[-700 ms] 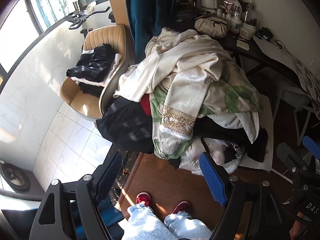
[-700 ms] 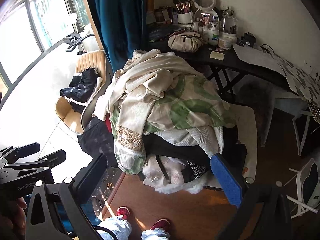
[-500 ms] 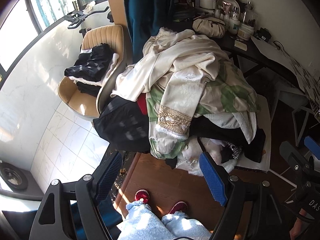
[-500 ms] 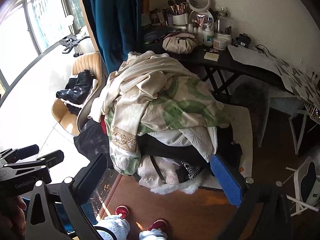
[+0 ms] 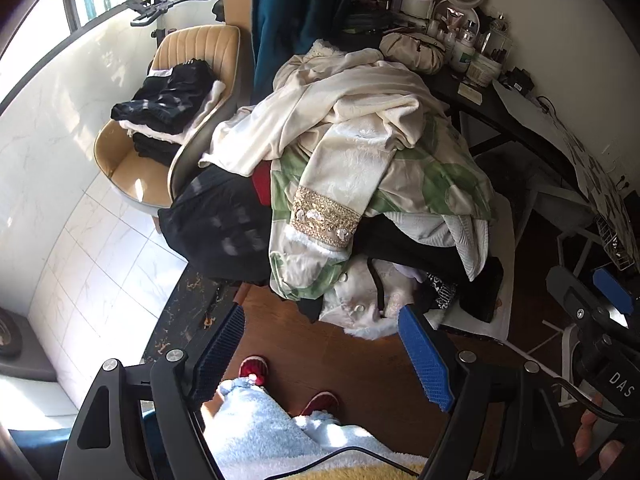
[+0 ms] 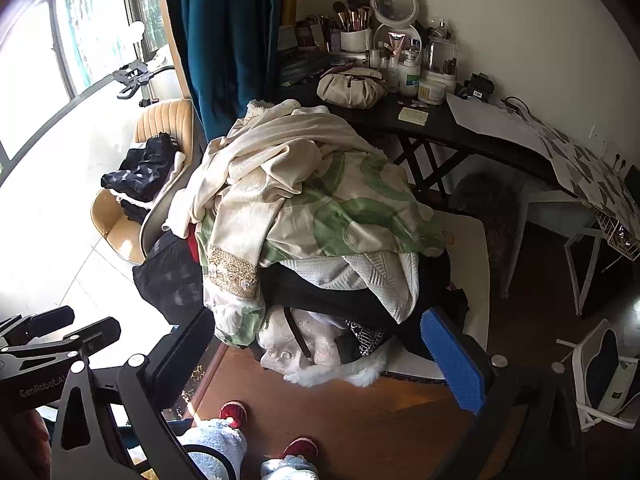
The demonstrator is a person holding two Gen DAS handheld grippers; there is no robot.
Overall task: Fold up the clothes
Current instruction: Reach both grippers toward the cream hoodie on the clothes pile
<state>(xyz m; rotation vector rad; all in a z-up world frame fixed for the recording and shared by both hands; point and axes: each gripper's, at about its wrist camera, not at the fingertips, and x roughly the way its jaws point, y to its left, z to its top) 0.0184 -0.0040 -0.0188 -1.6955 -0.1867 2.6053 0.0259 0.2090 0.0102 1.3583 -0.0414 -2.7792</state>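
Both views have drifted slightly; the clothes pile ahead stays unfolded. Left gripper and right gripper hang spread apart, empty.

Ahead of me the clothes heap sits on the floor; chair left, tabletop behind it.

Sunlit window, teal curtain, tan chair, cluttered dark tabletop, wood floor.
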